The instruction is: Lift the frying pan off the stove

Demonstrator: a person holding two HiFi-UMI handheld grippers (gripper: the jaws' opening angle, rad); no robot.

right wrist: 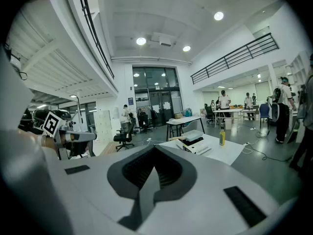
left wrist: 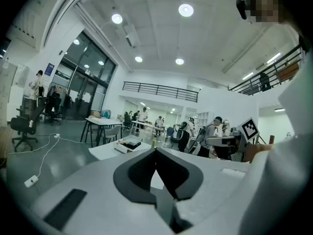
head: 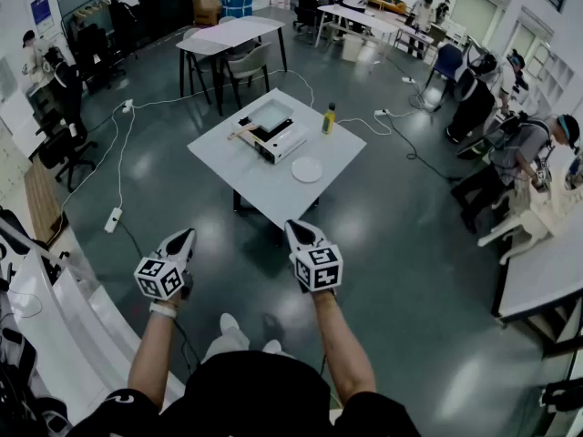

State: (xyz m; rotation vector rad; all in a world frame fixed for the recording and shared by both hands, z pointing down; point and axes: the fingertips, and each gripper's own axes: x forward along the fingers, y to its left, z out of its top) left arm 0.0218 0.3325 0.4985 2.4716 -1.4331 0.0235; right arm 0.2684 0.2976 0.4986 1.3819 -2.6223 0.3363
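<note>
A white portable stove (head: 284,141) stands on a white table (head: 264,185) in the middle of the room, well ahead of me. The frying pan (head: 271,118) rests on its black top, handle toward the table's left edge. My left gripper (head: 189,234) and right gripper (head: 293,227) are held side by side short of the table, both shut and empty. The left gripper view has the shut left gripper (left wrist: 156,151) pointing at the stove (left wrist: 128,144) far off. Beyond the closed tips of the right gripper (right wrist: 155,147), the stove (right wrist: 195,143) shows small.
A yellow-green bottle (head: 329,118) and a white plate (head: 307,169) share the table. Cables and a power strip (head: 113,218) lie on the grey floor at left. Another table with chairs (head: 230,36) stands behind, people sit at right (head: 524,157), and a white desk (head: 542,276) is near right.
</note>
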